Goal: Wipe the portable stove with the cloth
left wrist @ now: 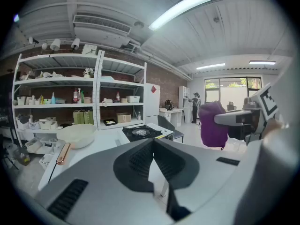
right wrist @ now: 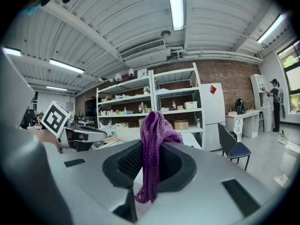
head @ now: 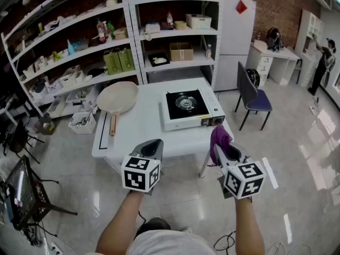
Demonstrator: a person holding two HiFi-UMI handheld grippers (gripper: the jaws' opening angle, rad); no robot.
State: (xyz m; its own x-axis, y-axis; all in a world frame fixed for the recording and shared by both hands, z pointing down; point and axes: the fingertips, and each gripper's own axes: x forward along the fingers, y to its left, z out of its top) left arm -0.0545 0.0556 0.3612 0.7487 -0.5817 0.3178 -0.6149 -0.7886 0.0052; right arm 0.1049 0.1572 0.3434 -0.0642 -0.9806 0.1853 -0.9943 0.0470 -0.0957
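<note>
The portable stove [head: 189, 108], white with a black top and a round burner, sits on the right part of the white table [head: 141, 129]; it shows small in the left gripper view as the stove [left wrist: 145, 132]. A purple knitted cloth [head: 219, 139] hangs from my right gripper [head: 222, 149], whose jaws are shut on it, in front of the table's near right corner. In the right gripper view the cloth [right wrist: 153, 146] stands up between the jaws of the right gripper [right wrist: 151, 161]. My left gripper [head: 151, 149] hovers before the table's near edge, shut and holding nothing; the left gripper [left wrist: 153, 150] shows its pads meeting.
A cream pan with a wooden handle [head: 116, 102] lies on the table's left part. Metal shelves [head: 106, 41] full of items stand behind the table, beside a white fridge [head: 236, 41]. A blue chair [head: 254, 97] stands right of the table. A person [head: 323, 62] stands far right.
</note>
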